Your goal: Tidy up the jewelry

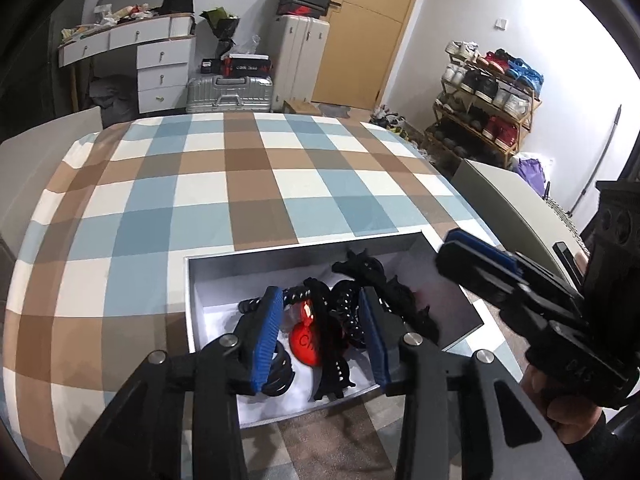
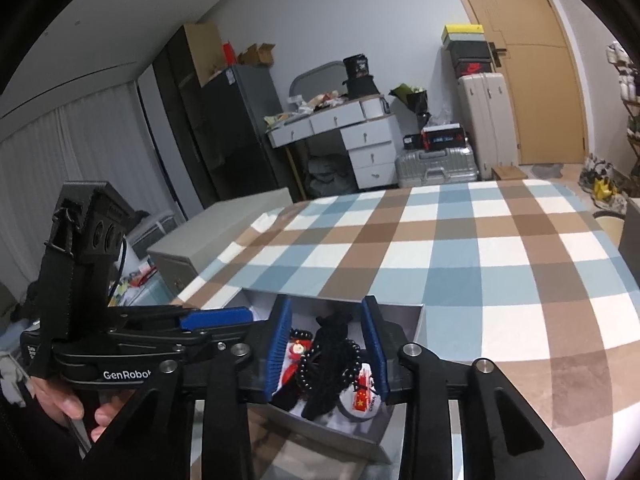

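Two claws hang over a gray box (image 1: 332,250) on the checked tablecloth (image 1: 240,184). Left claw (image 1: 320,338) has its blue pads apart, holding nothing. Right below and between them, in the box, lie black bead strings (image 1: 352,312) and a red tag (image 1: 306,344). Right claw (image 2: 328,350) is apart too, empty, just above the same beads, beside the left one.

Your left gripper (image 1: 320,336) tilts downward, jaws parted. Your right gripper (image 2: 326,348) angles down beside it, jaws parted too.
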`<state>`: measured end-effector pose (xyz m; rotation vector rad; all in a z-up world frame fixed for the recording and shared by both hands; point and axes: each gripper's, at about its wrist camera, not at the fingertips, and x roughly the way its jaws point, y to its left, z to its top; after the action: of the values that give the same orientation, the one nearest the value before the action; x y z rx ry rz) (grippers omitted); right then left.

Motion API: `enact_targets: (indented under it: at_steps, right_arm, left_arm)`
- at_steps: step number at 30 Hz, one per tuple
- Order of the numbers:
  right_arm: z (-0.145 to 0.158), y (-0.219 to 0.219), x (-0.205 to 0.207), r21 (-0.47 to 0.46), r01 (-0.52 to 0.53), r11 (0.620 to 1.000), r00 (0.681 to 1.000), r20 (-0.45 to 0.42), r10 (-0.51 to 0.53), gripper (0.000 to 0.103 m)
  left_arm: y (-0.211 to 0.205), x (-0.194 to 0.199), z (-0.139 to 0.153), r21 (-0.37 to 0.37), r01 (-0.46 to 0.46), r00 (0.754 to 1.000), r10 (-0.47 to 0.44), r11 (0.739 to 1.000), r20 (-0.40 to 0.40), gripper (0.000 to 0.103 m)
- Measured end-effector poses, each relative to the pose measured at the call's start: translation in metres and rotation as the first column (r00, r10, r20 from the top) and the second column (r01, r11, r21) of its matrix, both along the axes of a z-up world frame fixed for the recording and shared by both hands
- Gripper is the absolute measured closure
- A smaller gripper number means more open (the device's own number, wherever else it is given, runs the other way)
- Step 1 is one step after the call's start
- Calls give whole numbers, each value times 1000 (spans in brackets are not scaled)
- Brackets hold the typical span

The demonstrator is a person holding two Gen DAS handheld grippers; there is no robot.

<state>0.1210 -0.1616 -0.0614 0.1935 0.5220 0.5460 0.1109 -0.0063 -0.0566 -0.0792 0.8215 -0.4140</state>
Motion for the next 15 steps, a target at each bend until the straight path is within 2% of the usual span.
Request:
enact_targets:
  at_steps: [2,5,6,9,11,13,15]
  right_arm:
    - [2,-1,-2,2,12,1000,1000,8,-13,56]
    - [7,-5,-8,20,23,1000,1000,19,-23,53]
    - [9,-5,-10,22,26,999,999,24,-27,48]
    - [13,-5,-16,10,41,999,998,42,-41,40]
    - [16,-4,-20,2,42,999,998,53,-43,38]
    - [20,-4,-26,3,49,999,996,72,-49,30]
    - [26,-6,-33,9,59,998,994,96,-60,17]
  left_arm:
    - [0,-1,1,6,-10,1000,10,1000,4,69]
    - [1,-5,6,12,-23,1000,23,1000,19,69]
    - [2,-8,9,19,-35,999,34,999,34,69]
    - [5,-12,14,14,-57,996,56,998,67,57]
    - [10,-17,20,-8,-88,991,89,996,103,44]
    - [14,-20,24,-20,-120,984,122,993,133,40]
    - [17,-23,28,-29,-152,976,155,988,156,37]
